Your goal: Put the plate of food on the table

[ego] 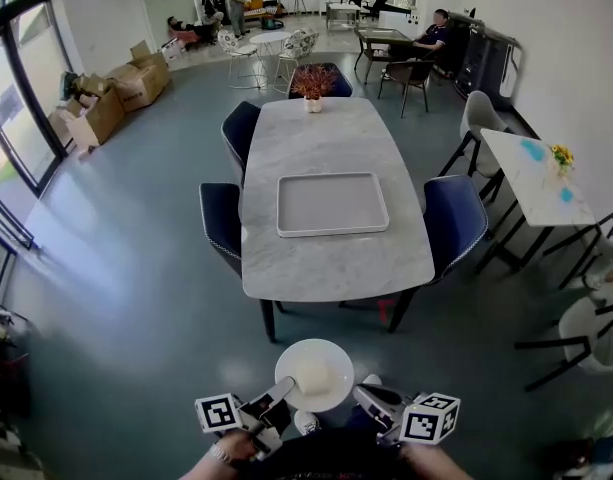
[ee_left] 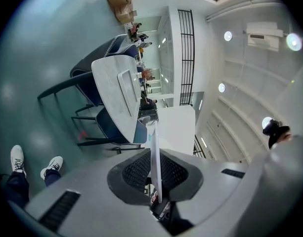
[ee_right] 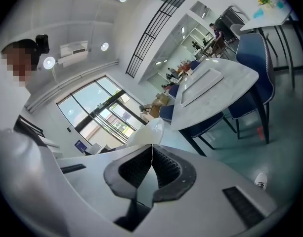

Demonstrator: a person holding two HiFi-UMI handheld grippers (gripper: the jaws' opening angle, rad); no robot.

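Note:
A round white plate [ego: 314,375] with a pale lump of food on it hangs in front of me, above the floor and short of the marble table [ego: 331,258]. My left gripper [ego: 278,390] is shut on the plate's left rim, and my right gripper [ego: 362,394] is shut on its right rim. In the left gripper view the plate [ee_left: 154,154] shows edge-on between the jaws of that gripper [ee_left: 156,184]. The right gripper view has the plate [ee_right: 148,132] pinched in that gripper [ee_right: 151,163]. A white rectangular tray [ego: 331,204] lies on the table's middle.
Dark blue chairs [ego: 222,223] [ego: 454,218] flank the table, and a flower vase [ego: 313,86] stands at its far end. A small white table [ego: 538,180] and pale chairs are at the right. Cardboard boxes [ego: 116,93] sit far left. People sit at the back.

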